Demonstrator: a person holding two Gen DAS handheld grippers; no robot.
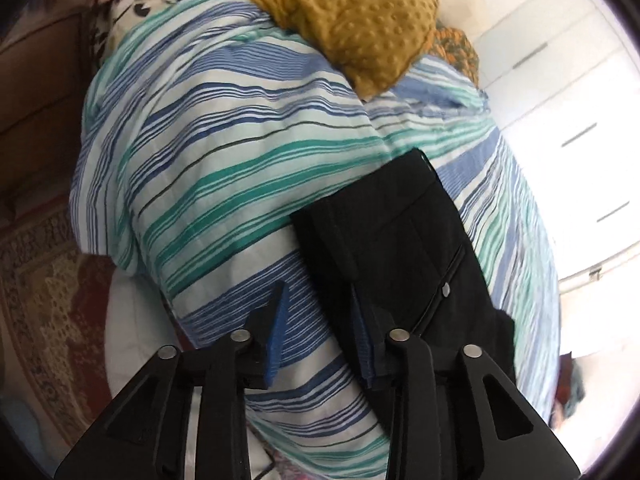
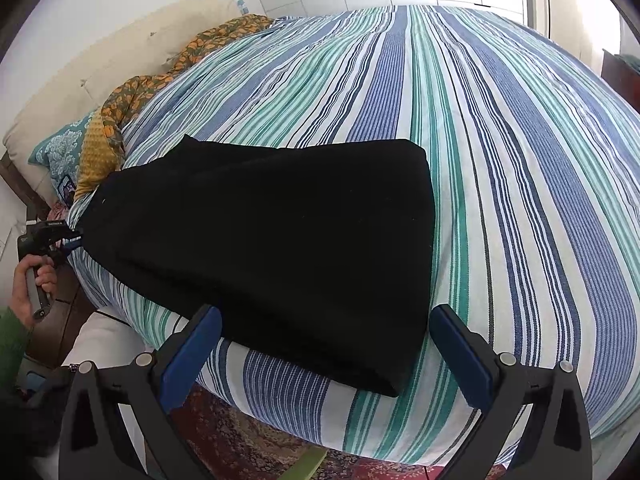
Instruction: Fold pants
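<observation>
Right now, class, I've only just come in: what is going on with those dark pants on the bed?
A person is folding black pants on a striped bedspread, holding a gripper in each hand. The pants lie in a folded bundle near the bed's edge. The left gripper is open, with one finger at the waistband end, where a pocket button shows. The right gripper is open too, its fingers spread either side of the bundle's near corner, gripping nothing. A mustard blanket lies by the pillows.

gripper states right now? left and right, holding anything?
Left gripper: open, one finger against the folded black fabric pants, not clamping them.
Right gripper: open wide, empty, straddling the pants' near edge.
</observation>
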